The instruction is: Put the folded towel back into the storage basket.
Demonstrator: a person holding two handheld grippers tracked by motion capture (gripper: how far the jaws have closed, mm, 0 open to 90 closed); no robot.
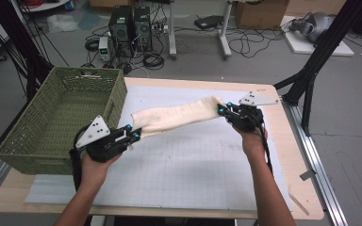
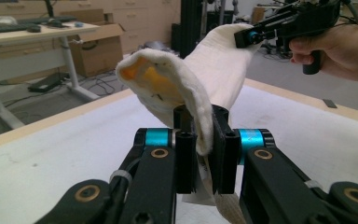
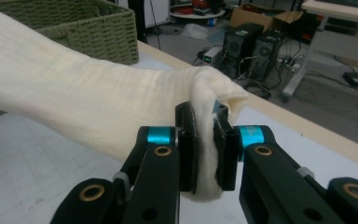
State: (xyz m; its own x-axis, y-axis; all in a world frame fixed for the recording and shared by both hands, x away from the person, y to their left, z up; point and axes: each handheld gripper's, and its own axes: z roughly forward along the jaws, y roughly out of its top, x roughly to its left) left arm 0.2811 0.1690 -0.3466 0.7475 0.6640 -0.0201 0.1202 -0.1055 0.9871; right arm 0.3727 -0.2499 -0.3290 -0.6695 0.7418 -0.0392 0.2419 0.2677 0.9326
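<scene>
A cream cloth (image 1: 179, 117) hangs stretched above the white gridded mat (image 1: 193, 165), held at both ends. My left gripper (image 1: 134, 134) is shut on its left end, near the basket's corner; in the left gripper view the cloth (image 2: 186, 84) folds between the jaws of that gripper (image 2: 204, 149). My right gripper (image 1: 224, 110) is shut on the right end, toward the table's back right. In the right gripper view the cloth (image 3: 88, 102) is pinched between the black jaws of the right gripper (image 3: 205, 154). The right gripper (image 2: 249, 37) also appears far off in the left gripper view.
A green woven basket (image 1: 56, 120) stands on the table's left side, close to my left gripper. The wooden table edge (image 1: 301, 141) runs along the right. Computers, cables and boxes sit on the floor beyond the table.
</scene>
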